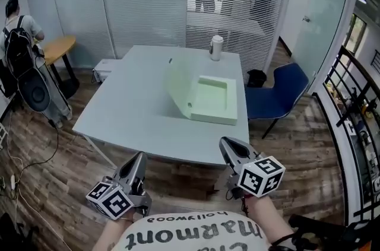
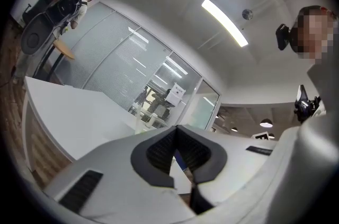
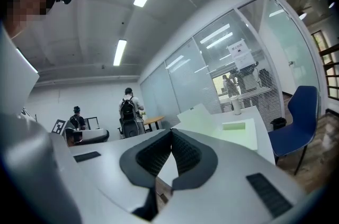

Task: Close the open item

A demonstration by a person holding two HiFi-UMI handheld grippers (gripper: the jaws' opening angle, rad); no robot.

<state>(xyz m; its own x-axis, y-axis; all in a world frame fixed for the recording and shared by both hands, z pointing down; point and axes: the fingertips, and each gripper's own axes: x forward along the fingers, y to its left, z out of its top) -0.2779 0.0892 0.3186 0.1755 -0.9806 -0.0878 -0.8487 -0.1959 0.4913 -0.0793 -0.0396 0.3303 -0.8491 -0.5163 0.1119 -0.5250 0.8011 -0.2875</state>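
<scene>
Head view, looking steeply down: nearest, the person's printed shirt (image 1: 196,235) fills the bottom edge. Just beyond it, the left tongs (image 1: 141,155) and the right tongs (image 1: 226,141) point forward over a wood floor (image 1: 178,175), short of a white surface (image 1: 130,107). Both tongs are clenched, tips pressed together with nothing between them, as each gripper view also shows. On the far right part of the surface sits a pale green box (image 1: 214,102), open, its lid (image 1: 177,86) tilted up along the left side, well apart from both tongs. Behind the box, near the far edge, stands a white bottle (image 1: 216,47). A blue chair (image 1: 279,92) stands at the surface's right side. Farthest is a glass wall (image 1: 142,0) with blinds.
</scene>
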